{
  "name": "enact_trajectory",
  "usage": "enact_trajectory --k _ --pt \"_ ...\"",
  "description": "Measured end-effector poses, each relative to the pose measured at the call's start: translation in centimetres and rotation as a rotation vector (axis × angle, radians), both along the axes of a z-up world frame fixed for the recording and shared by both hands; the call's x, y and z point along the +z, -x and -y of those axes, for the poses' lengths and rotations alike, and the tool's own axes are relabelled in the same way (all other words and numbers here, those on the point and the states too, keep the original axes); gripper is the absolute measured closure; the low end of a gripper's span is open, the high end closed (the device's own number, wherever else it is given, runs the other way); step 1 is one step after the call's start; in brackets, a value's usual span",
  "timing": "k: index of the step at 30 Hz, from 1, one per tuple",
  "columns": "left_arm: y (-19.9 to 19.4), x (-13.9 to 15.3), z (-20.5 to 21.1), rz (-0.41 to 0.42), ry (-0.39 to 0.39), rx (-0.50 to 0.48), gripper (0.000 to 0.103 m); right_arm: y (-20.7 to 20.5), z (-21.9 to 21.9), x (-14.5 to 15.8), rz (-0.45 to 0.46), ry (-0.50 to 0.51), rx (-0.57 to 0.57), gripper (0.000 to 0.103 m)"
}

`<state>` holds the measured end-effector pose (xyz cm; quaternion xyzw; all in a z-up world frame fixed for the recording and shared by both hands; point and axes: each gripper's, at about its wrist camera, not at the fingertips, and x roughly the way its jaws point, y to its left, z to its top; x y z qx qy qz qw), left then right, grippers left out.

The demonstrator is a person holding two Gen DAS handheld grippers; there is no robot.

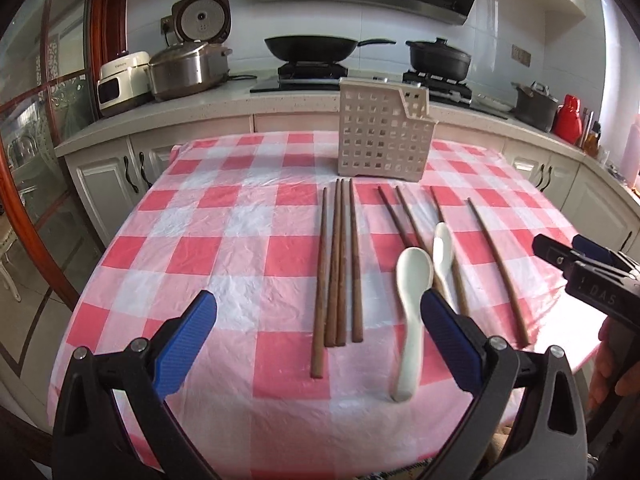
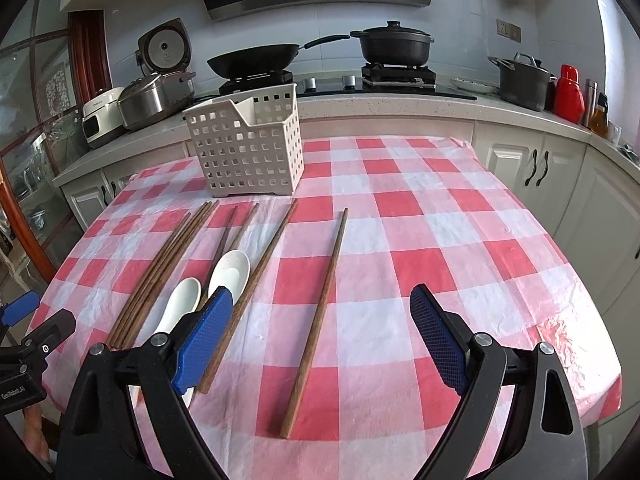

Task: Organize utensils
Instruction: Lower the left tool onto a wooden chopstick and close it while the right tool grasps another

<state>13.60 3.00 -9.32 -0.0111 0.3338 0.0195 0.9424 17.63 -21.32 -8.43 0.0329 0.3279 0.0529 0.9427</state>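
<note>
A white perforated utensil basket (image 1: 382, 140) (image 2: 248, 148) stands at the far side of the checked table. Several wooden chopsticks lie in front of it: a tight bundle (image 1: 338, 264) (image 2: 160, 272), a few spread ones (image 1: 408, 220), and one apart at the right (image 1: 498, 268) (image 2: 316, 320). Two white ceramic spoons (image 1: 412, 316) (image 2: 230, 274) lie among them. My left gripper (image 1: 318, 332) is open above the near table edge, over the bundle's ends. My right gripper (image 2: 322, 332) is open above the lone chopstick.
The table wears a red and white checked cloth (image 1: 240, 240). Behind it runs a kitchen counter with a rice cooker (image 1: 188, 66), a wok (image 1: 312, 48), black pots (image 2: 394, 46) and a red bottle (image 2: 568, 94). The right gripper also shows in the left wrist view (image 1: 580, 260).
</note>
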Motion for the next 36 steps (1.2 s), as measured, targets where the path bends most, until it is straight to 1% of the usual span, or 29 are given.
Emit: enact_trajectory --k 2,4,6,8,11,14,17,19,20,21,25,26,29,34,36 --pt "-1.9 -0.9 -0.5 -0.052 0.013 0.006 0.005 -1.5 0.3 -0.7 -0.022 0.003 -0.015 0.018" --pt "-3.8 -1.8 -1.4 -0.108 0.054 0.007 0.005 -2.9 0.7 -1.3 -0.049 0.0 -0.03 0.018" --pt "-5.5 -2.3 -2.0 -0.138 0.081 0.012 0.005 -4.1 1.0 -1.7 -0.065 -0.003 -0.044 0.018" --pt "-7.0 -2.6 -2.5 -0.149 0.073 0.023 0.005 -5.5 1.2 -1.8 -0.073 -0.002 -0.056 0.019" --pt "-9.2 -2.8 -2.7 -0.184 0.059 0.031 0.005 -7.3 1.2 -2.1 -0.095 0.008 -0.058 0.024" --pt "-11.6 -3.0 -2.9 -0.223 0.064 0.017 0.005 -9.3 1.0 -2.7 -0.137 0.012 -0.05 0.03" --pt "-13.2 -2.8 -2.7 -0.212 0.035 0.011 0.005 -10.8 0.5 -3.2 -0.164 0.034 -0.046 0.035" --pt "-14.2 -2.9 -2.5 -0.216 0.006 0.008 0.005 -11.8 0.4 -3.7 -0.195 0.036 -0.037 0.04" --pt "-14.8 -3.0 -2.5 -0.221 0.002 0.008 0.005 -12.2 0.3 -3.9 -0.206 0.037 -0.035 0.042" --pt "-15.2 -3.1 -2.4 -0.225 0.004 0.009 0.005 -12.6 0.2 -4.1 -0.217 0.043 -0.037 0.047" --pt "-16.7 -3.8 -2.5 -0.25 0.027 -0.005 0.019 -13.9 0.0 -4.8 -0.247 0.066 -0.034 0.06" --pt "-17.0 -3.9 -2.5 -0.253 0.027 -0.007 0.02 -14.1 0.0 -4.9 -0.245 0.075 -0.035 0.06" --pt "-17.9 -4.5 -2.5 -0.262 0.016 -0.014 0.027 -14.8 -0.2 -5.0 -0.239 0.098 -0.031 0.064" --pt "-19.7 -5.3 -2.9 -0.282 0.02 -0.011 0.039 -15.4 -0.9 -4.9 -0.227 0.117 -0.008 0.085" --pt "-20.4 -5.5 -3.0 -0.292 0.021 -0.011 0.042 -15.3 -1.3 -4.9 -0.222 0.127 0.002 0.088"
